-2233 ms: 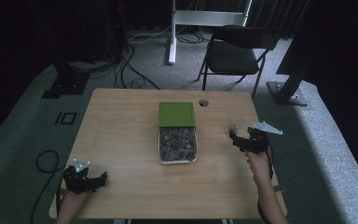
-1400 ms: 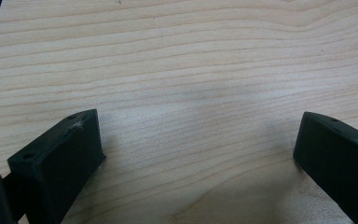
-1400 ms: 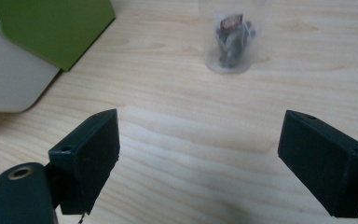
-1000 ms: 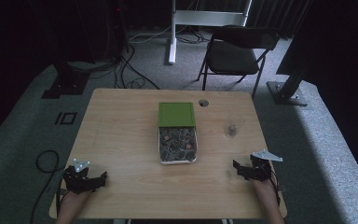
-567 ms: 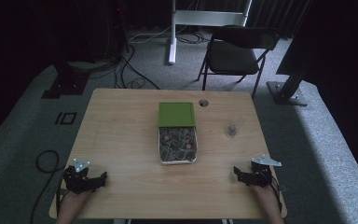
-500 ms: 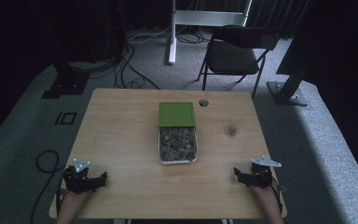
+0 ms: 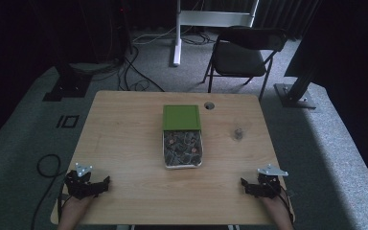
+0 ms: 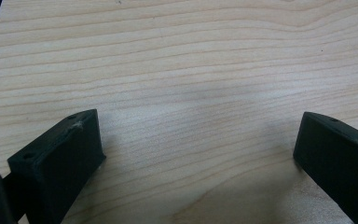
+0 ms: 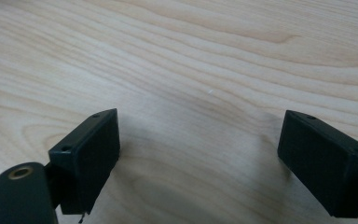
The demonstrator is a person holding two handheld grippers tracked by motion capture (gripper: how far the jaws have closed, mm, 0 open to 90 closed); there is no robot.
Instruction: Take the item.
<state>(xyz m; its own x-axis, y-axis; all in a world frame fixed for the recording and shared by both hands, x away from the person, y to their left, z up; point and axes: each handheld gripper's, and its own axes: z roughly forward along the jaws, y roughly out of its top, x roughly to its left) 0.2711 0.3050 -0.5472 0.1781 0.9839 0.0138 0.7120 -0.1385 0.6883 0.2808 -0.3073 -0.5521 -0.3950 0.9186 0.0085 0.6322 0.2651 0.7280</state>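
Note:
A clear box (image 7: pixel 182 149) full of small dark parts lies in the middle of the wooden table (image 7: pixel 124 143), with a green lid (image 7: pixel 181 117) just behind it. A small dark item (image 7: pixel 238 133) rests on the wood to the right of the box. My left gripper (image 7: pixel 104 182) sits at the table's front left corner, open, over bare wood (image 8: pixel 196 121). My right gripper (image 7: pixel 245 184) rests at the front right corner, also open, nothing between its jaws (image 9: pixel 200 135).
A round cable hole (image 7: pixel 209 105) is at the table's far edge. A black folding chair (image 7: pixel 242 52) and a white stand (image 7: pixel 177 33) are on the floor behind. Cables (image 7: pixel 45 165) lie on the carpet at the left.
My right gripper came back from beside the box toward the front right corner, leaving the small dark item on the table. The left gripper stayed still.

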